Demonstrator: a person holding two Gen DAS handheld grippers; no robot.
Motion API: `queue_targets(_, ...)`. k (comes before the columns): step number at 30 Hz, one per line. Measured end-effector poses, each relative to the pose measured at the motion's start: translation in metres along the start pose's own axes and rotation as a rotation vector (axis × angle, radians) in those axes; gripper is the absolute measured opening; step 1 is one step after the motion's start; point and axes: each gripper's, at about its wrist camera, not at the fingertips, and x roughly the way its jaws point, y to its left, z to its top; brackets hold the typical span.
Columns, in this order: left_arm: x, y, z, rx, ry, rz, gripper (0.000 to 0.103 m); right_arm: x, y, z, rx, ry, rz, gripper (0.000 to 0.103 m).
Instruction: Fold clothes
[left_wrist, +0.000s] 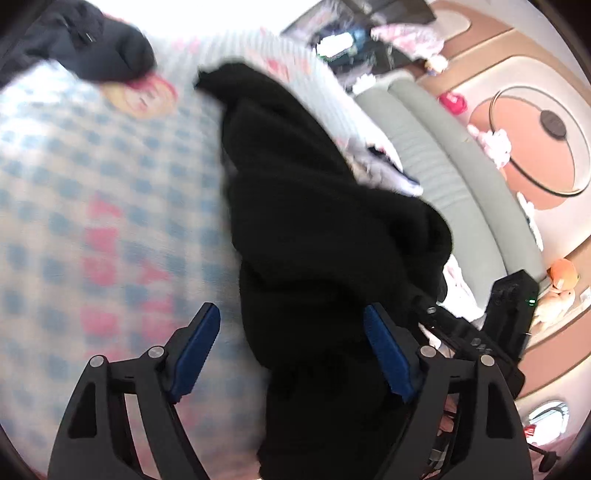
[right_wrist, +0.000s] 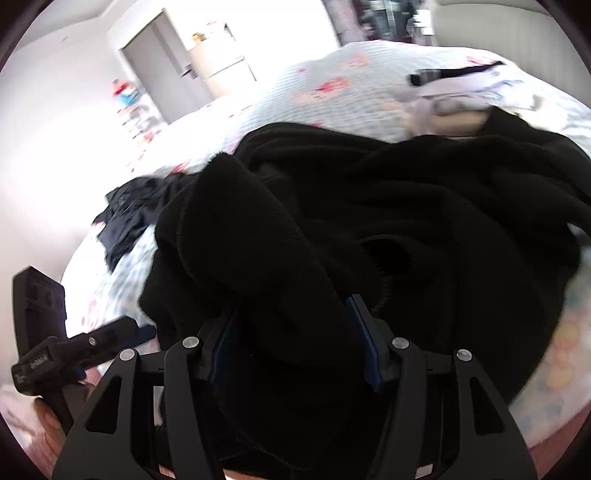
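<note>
Here the black fleece garment (right_wrist: 388, 229) lay heaped on the bed (left_wrist: 92, 177), near its edge, thick and matte, folding into soft rounded ridges. From the right wrist view, the right gripper (right_wrist: 291, 332) was clamped on a bunched fold of that fleece, its blue pads pressing the cloth from both sides. That view also showed a dark blue garment (right_wrist: 129, 214) crumpled further along the bedspread, and pale clothes (right_wrist: 454, 99) piled towards the far edge of the bed. The left wrist view showed what the other could not: the left gripper (left_wrist: 291, 350) stood wide open, the fleece hanging against its right pad (left_wrist: 388, 354) while the left pad was clear of it. The bedspread there was a blue-and-white check with pink cartoon prints, blurred. Beyond the bed's edge ran a grey ribbed padded headboard (left_wrist: 443, 158).
</note>
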Motion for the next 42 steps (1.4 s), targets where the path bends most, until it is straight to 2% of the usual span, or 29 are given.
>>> queue_targets(3, 0.022, -0.005, 0.012, -0.045, 0.010, -0.078, 0.080, -0.007, -0.003, 0.006, 0.049, -0.024, 0.011, 0.058)
queue_targets(4, 0.022, -0.012, 0.014, -0.021, -0.004, -0.076, 0.074, -0.011, -0.002, 0.009, 0.051, -0.041, 0.014, 0.058)
queue_targets(5, 0.021, -0.020, 0.016, 0.011, -0.016, -0.069, 0.054, -0.014, -0.001, 0.012, 0.052, -0.054, 0.019, 0.059)
queue_targets(6, 0.017, -0.031, 0.017, 0.061, -0.040, -0.043, 0.042, -0.017, 0.000, 0.015, 0.053, -0.065, 0.025, 0.058)
queue_targets(8, 0.003, -0.054, 0.015, 0.175, -0.104, 0.026, 0.032, -0.021, 0.001, 0.019, 0.068, -0.078, 0.030, 0.060)
queue_targets(11, -0.016, -0.075, 0.015, 0.271, -0.174, 0.104, 0.018, -0.019, 0.003, 0.018, 0.084, -0.084, 0.029, 0.061)
queue_targets(13, -0.035, -0.087, 0.019, 0.322, -0.238, 0.151, 0.016, -0.013, 0.008, 0.016, 0.078, -0.076, -0.029, 0.062)
queue_targets(14, -0.047, -0.089, 0.021, 0.339, -0.274, 0.164, 0.016, -0.009, 0.015, 0.015, 0.051, -0.073, -0.094, 0.064)
queue_targets(16, -0.078, -0.089, 0.027, 0.330, -0.363, 0.176, 0.016, -0.001, 0.033, 0.011, -0.034, -0.073, -0.237, 0.066)
queue_targets(17, -0.094, -0.089, 0.029, 0.324, -0.408, 0.181, 0.016, 0.000, 0.040, 0.008, -0.055, -0.081, -0.240, 0.066)
queue_targets(18, -0.100, -0.083, 0.031, 0.314, -0.413, 0.205, 0.016, -0.002, 0.042, 0.005, -0.052, -0.087, -0.213, 0.067)
queue_targets(21, -0.106, -0.060, 0.033, 0.273, -0.376, 0.282, 0.017, -0.015, 0.034, 0.004, -0.006, -0.101, -0.148, 0.067)
queue_targets(22, -0.103, -0.047, 0.031, 0.234, -0.332, 0.249, 0.019, -0.018, 0.031, 0.006, 0.008, -0.106, -0.135, 0.067)
queue_targets(23, -0.100, -0.034, 0.030, 0.188, -0.281, 0.200, 0.030, -0.018, 0.030, 0.006, 0.018, -0.109, -0.125, 0.067)
queue_targets(24, -0.097, -0.020, 0.028, 0.142, -0.230, 0.150, 0.053, -0.024, 0.022, 0.006, 0.025, -0.111, -0.116, 0.067)
queue_targets(26, -0.080, 0.008, 0.023, 0.027, -0.099, -0.039, 0.079, -0.053, 0.009, 0.013, 0.038, -0.105, -0.082, 0.069)
queue_targets(28, -0.061, 0.028, 0.018, -0.077, -0.032, -0.175, 0.079, -0.059, 0.009, 0.013, 0.023, -0.081, -0.061, 0.071)
queue_targets(32, -0.043, 0.032, 0.027, -0.141, -0.044, -0.248, 0.080, -0.047, 0.017, 0.004, -0.047, -0.017, -0.057, 0.071)
queue_targets(34, -0.035, 0.026, 0.033, -0.126, -0.066, -0.195, 0.078, -0.040, 0.015, 0.002, -0.042, 0.002, -0.057, 0.071)
queue_targets(35, -0.037, 0.021, 0.036, -0.103, -0.086, -0.122, 0.041, -0.038, 0.010, 0.003, -0.019, 0.005, -0.057, 0.071)
queue_targets(36, -0.040, 0.016, 0.038, -0.075, -0.109, -0.036, 0.020, -0.036, 0.006, 0.003, 0.005, 0.007, -0.057, 0.071)
queue_targets(37, -0.043, 0.011, 0.041, -0.047, -0.132, 0.050, 0.020, -0.037, 0.002, 0.005, 0.026, 0.001, -0.056, 0.071)
queue_targets(40, -0.092, 0.006, 0.052, 0.005, -0.287, 0.136, 0.019, -0.050, -0.007, 0.013, 0.057, -0.044, -0.039, 0.071)
queue_targets(42, -0.136, 0.007, 0.064, 0.041, -0.400, 0.227, 0.019, -0.061, -0.009, 0.021, 0.026, -0.076, -0.007, 0.071)
